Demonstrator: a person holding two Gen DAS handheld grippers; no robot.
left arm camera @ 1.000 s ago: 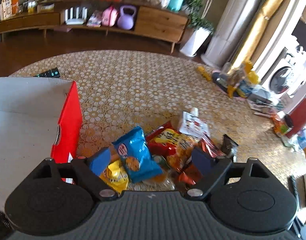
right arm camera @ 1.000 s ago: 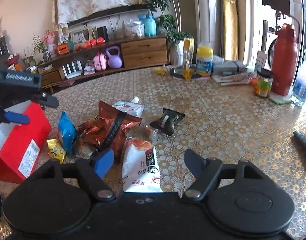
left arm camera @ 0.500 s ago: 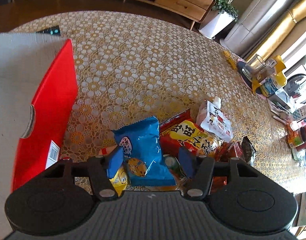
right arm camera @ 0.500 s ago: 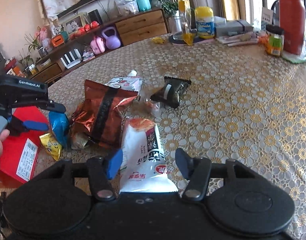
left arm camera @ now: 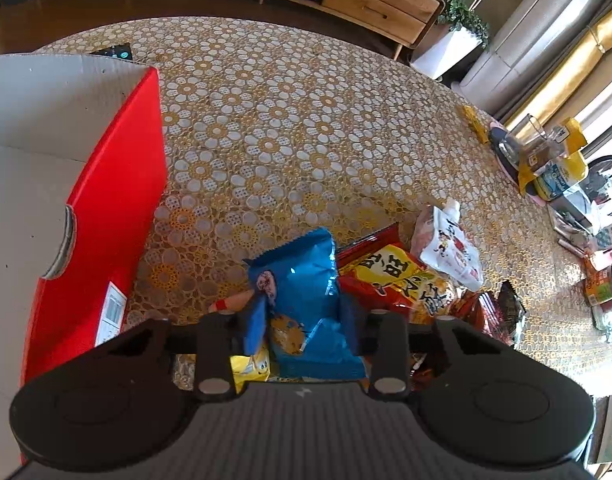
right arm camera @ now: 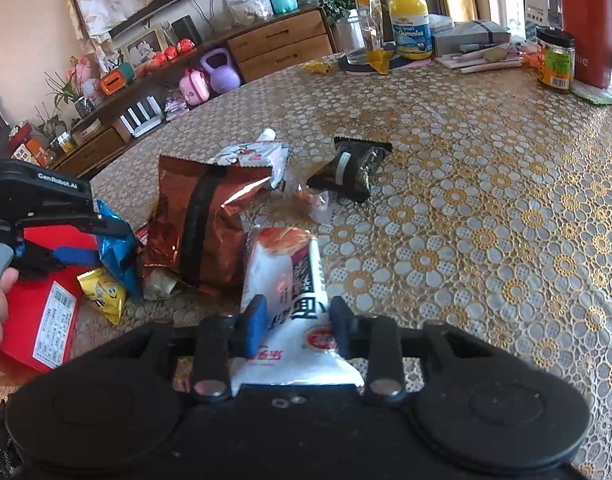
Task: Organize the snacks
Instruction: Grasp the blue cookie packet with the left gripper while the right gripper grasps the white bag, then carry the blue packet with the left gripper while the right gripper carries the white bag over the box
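A blue snack bag lies on a heap of snacks beside the red open box. My left gripper is closing, and its blue pads press the crumpled bag from both sides. The right wrist view shows that gripper at the far left with the blue bag in its fingers. My right gripper is closing too, pinching the near end of a white snack bag lying on the tablecloth.
Around the heap lie a red-and-yellow bag, a white spouted pouch, a small yellow packet, a copper bag and a dark packet. A gummies bottle, jar and red flask stand far right.
Both grippers dropped toward the table and narrowed from wide apart. The left one now grips the blue bag and the right one the white bag.
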